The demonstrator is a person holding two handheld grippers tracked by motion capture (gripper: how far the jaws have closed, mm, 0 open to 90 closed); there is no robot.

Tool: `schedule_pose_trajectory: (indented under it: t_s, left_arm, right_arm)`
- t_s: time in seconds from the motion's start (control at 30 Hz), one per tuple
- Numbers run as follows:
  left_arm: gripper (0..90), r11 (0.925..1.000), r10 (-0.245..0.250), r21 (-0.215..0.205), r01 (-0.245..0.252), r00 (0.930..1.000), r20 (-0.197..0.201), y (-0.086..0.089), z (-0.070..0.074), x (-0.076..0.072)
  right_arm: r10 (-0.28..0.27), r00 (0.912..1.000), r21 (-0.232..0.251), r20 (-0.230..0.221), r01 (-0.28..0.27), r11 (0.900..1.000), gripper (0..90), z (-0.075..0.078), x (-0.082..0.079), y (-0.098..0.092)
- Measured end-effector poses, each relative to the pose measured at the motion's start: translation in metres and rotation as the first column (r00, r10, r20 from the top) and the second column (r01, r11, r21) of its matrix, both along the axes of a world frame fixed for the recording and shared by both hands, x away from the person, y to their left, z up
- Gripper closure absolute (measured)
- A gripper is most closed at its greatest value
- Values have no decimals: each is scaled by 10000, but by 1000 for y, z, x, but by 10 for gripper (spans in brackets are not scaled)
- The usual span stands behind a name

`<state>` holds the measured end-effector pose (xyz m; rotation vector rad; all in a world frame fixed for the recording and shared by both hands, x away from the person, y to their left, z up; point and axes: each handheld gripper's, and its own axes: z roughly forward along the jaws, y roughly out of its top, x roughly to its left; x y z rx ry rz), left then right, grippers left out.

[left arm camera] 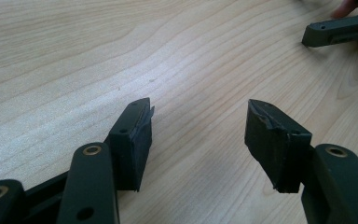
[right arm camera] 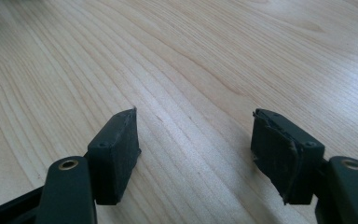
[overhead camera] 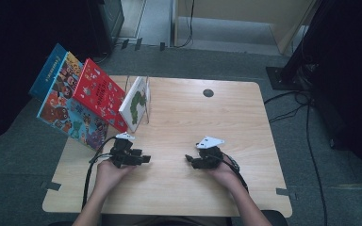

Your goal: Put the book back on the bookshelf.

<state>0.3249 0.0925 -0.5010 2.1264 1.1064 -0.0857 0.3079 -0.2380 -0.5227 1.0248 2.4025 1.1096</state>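
On a pale wood table point(overhead camera: 179, 188) with rounded corners, set on grey carpet, a person's two hands rested low near the near edge. A small dark round hole point(overhead camera: 208, 92) sat close to the far edge. Beyond the table lay dark equipment stands, loose cables on the floor at the right, and a light wooden panel at the back.

At the far left corner a clear stand point(overhead camera: 141, 101) held three books: a blue one point(overhead camera: 61, 96) and a red one point(overhead camera: 99, 94) leaning out past the left edge, and a white one point(overhead camera: 134, 103) standing nearest the middle. The rest of the top was bare wood, with open room across the centre and right.

The left gripper point(overhead camera: 146, 159) lay low over the wood, pointing right, its jaws wide apart with nothing between them; in its own view point(left arm camera: 198, 123) bare grain showed between the pads. The white book stood just beyond and slightly left of it, near but apart. The right gripper point(overhead camera: 187, 158) pointed left toward the other, jaws likewise wide and holding nothing point(right arm camera: 193, 130), well apart from the books.
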Motion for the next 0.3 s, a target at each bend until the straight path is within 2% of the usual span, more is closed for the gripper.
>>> schedule_pose_trajectory:
  t_s: [0.17,0.3]
  left_arm:
    - [404,10000,-17,-72,17,10000,50,0,-1,0]
    - [403,9999,9,-122,-5,9996,294,0,-2,-4]
  right_arm:
    - [131,9999,-42,38,-130,9999,290,0,0,0]
    - [186,9998,-50,-9,-186,9998,271,0,0,1]
